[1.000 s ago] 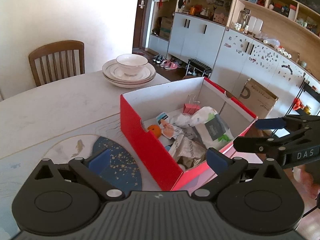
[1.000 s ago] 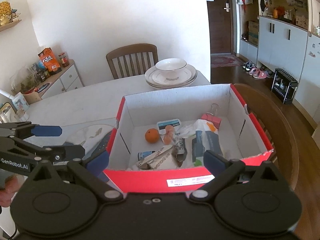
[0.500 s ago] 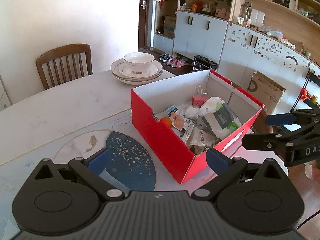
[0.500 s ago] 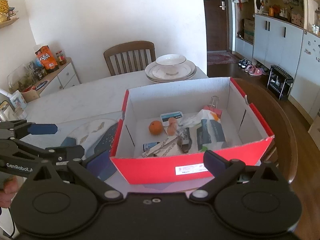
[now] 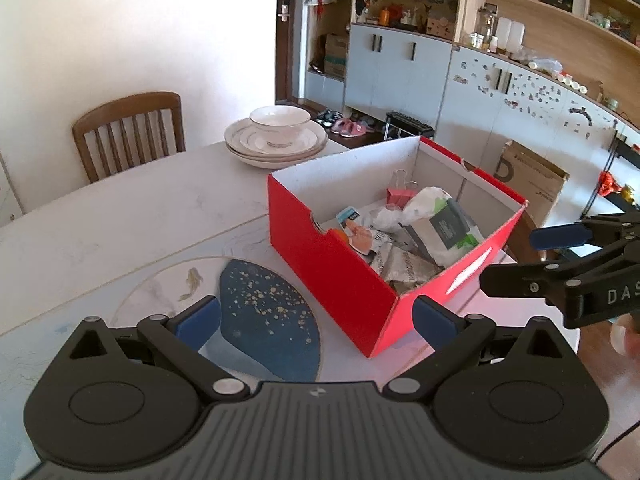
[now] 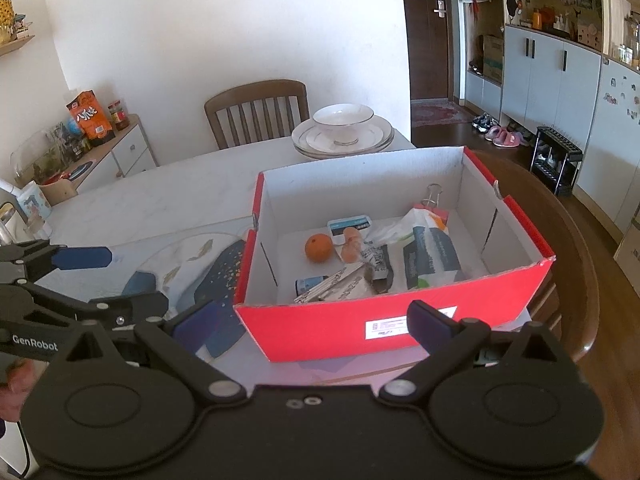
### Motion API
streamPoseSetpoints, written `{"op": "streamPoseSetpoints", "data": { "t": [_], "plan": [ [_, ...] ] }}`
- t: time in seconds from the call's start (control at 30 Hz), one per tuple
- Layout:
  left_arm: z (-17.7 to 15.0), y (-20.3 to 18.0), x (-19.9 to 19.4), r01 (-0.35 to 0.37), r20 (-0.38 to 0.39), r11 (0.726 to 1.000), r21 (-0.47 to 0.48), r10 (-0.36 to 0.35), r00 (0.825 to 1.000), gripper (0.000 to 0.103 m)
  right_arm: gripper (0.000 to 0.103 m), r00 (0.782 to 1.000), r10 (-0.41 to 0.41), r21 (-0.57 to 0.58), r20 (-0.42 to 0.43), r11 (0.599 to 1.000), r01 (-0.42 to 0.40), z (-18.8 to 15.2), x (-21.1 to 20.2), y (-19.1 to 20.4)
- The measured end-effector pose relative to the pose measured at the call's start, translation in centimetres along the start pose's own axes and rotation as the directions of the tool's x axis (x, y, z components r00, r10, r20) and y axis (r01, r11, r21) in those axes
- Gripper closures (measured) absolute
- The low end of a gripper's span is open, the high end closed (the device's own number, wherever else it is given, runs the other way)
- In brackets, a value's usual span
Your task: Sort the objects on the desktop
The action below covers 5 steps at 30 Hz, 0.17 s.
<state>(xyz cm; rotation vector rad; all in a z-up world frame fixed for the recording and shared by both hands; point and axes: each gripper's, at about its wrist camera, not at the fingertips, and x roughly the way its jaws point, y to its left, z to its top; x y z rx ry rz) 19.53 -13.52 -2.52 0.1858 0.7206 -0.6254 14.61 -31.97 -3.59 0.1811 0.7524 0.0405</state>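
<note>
A red cardboard box (image 6: 344, 326) (image 5: 332, 276) with a white inside stands on the table. In it lie an orange (image 6: 319, 247), a white-and-grey wipes pack (image 6: 430, 256) (image 5: 444, 226), crumpled wrappers (image 6: 344, 284), a pink binder clip (image 6: 434, 208) and a small blue-labelled card (image 6: 349, 224). My left gripper (image 5: 316, 320) is open, its fingers empty, held back from the box's near corner. My right gripper (image 6: 310, 328) is open and empty before the box's front wall. Each gripper shows at the edge of the other's view.
A round blue-and-white mat (image 5: 248, 304) lies on the table left of the box. Stacked plates with a bowl (image 5: 276, 136) sit at the far edge by a wooden chair (image 5: 128, 132). A second chair's back (image 6: 576, 280) curves right of the box. Cabinets line the far wall.
Both grippers have drawn back from the box, which now looks smaller and farther in both views. Both stay open and empty.
</note>
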Motion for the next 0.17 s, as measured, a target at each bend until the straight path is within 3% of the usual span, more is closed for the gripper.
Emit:
{"op": "streamPoseSetpoints", "data": {
  "t": [0.17],
  "plan": [
    [-0.18,0.73,-0.30,0.039,-0.010,0.999,-0.026,-0.039,0.999,0.000,0.002,1.000,-0.001,0.003,-0.002,1.000,0.001,0.00,0.13,0.54]
  ]
}}
